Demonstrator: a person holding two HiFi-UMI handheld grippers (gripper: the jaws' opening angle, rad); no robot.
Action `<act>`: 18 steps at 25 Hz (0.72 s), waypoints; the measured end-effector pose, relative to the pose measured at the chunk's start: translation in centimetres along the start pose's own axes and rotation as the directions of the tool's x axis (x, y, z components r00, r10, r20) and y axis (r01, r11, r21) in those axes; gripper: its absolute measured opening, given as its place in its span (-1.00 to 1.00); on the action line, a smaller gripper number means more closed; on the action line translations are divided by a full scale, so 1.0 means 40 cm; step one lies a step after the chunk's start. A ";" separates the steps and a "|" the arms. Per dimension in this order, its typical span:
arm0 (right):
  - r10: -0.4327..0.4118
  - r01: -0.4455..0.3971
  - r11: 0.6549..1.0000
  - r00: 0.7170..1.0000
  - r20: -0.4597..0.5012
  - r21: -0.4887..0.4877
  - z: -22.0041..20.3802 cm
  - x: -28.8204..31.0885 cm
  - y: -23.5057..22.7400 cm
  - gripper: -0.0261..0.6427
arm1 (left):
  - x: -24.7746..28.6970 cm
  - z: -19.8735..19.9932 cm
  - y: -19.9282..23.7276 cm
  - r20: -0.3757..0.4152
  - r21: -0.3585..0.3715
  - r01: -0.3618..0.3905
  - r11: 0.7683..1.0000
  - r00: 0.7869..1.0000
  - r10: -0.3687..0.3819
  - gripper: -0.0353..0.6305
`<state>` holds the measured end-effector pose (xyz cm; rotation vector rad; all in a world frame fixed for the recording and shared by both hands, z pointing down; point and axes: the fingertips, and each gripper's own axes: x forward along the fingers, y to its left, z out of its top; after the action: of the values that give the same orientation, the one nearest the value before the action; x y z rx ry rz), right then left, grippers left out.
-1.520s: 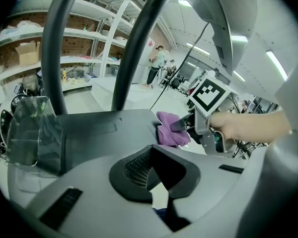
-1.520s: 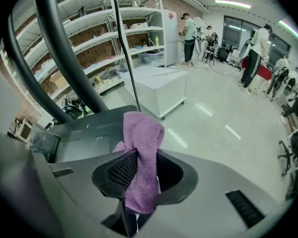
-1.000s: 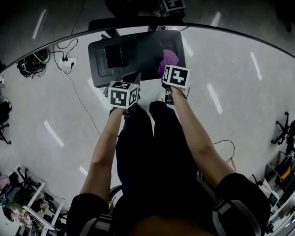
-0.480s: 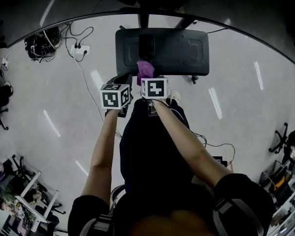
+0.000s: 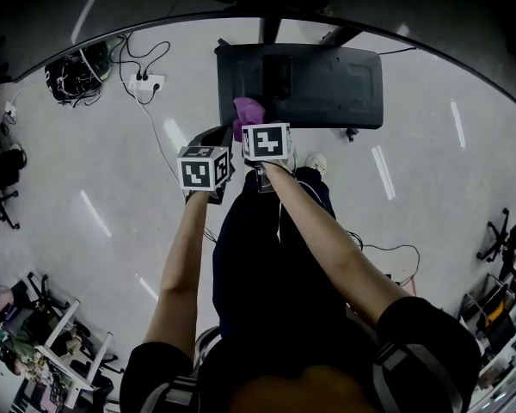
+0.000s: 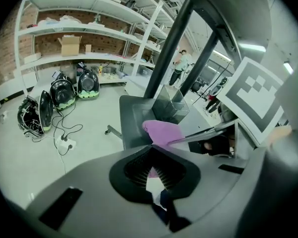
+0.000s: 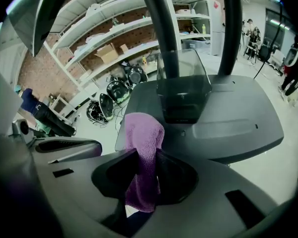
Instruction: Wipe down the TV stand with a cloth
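The TV stand's dark grey base plate (image 5: 327, 84) lies on the pale floor, with two posts rising from its back. A purple cloth (image 5: 248, 110) hangs over the plate's front left edge, and my right gripper (image 5: 249, 120) is shut on it. In the right gripper view the cloth (image 7: 141, 157) droops from between the jaws of the right gripper (image 7: 144, 177), with the base plate (image 7: 228, 118) just beyond. My left gripper (image 5: 217, 136) hovers just left of the cloth, over the floor, with its jaws together and holding nothing. From the left gripper (image 6: 156, 170) I see the cloth (image 6: 163, 133) ahead.
A clear box (image 7: 183, 90) sits around the nearer post on the plate. A power strip with cables (image 5: 142, 83) and dark helmets (image 5: 69, 76) lie on the floor to the left. Shelving (image 6: 79, 29) lines the far wall. The person's shoe (image 5: 314, 163) is near the plate's front.
The right gripper has carried the cloth from the plate's right-middle across to its front left edge. The left gripper has stayed close beside it.
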<state>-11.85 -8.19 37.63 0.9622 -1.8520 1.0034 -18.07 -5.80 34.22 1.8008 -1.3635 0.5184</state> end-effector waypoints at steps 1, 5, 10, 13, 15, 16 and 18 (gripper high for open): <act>0.005 -0.005 1.000 1.000 0.001 0.007 0.004 0.005 0.006 -0.58 | 0.002 0.005 0.005 -0.001 0.002 -0.003 1.000 1.000 0.003 -0.88; 0.045 -0.045 0.999 0.999 -0.010 -0.004 -0.001 0.028 0.056 -0.58 | 0.007 0.014 0.024 -0.003 -0.004 -0.009 1.000 1.000 0.009 -0.88; 0.096 -0.096 0.995 0.995 0.009 -0.037 0.013 0.056 0.134 -0.58 | -0.004 0.003 0.062 -0.024 0.000 -0.015 1.000 1.000 0.015 -0.88; 0.099 -0.099 0.995 0.995 0.006 -0.032 0.014 0.061 0.142 -0.58 | -0.008 0.005 0.076 -0.034 0.006 -0.025 1.000 0.999 0.025 -0.88; 0.089 -0.090 0.996 0.996 -0.007 -0.025 0.009 0.057 0.128 -0.58 | -0.003 0.011 0.072 -0.030 0.010 -0.019 1.000 0.999 0.019 -0.88; 0.083 -0.083 0.996 0.996 -0.015 -0.019 0.003 0.054 0.115 -0.58 | 0.001 0.013 0.067 -0.028 0.010 -0.014 1.000 0.999 0.014 -0.88; 0.071 -0.071 0.997 0.997 -0.023 -0.007 -0.005 0.045 0.085 -0.58 | 0.012 0.014 0.052 -0.031 0.012 -0.010 1.000 0.999 0.010 -0.88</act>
<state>-15.48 -7.12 38.37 0.8822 -1.8815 1.0450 -19.94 -6.74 34.95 1.7886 -1.3512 0.5586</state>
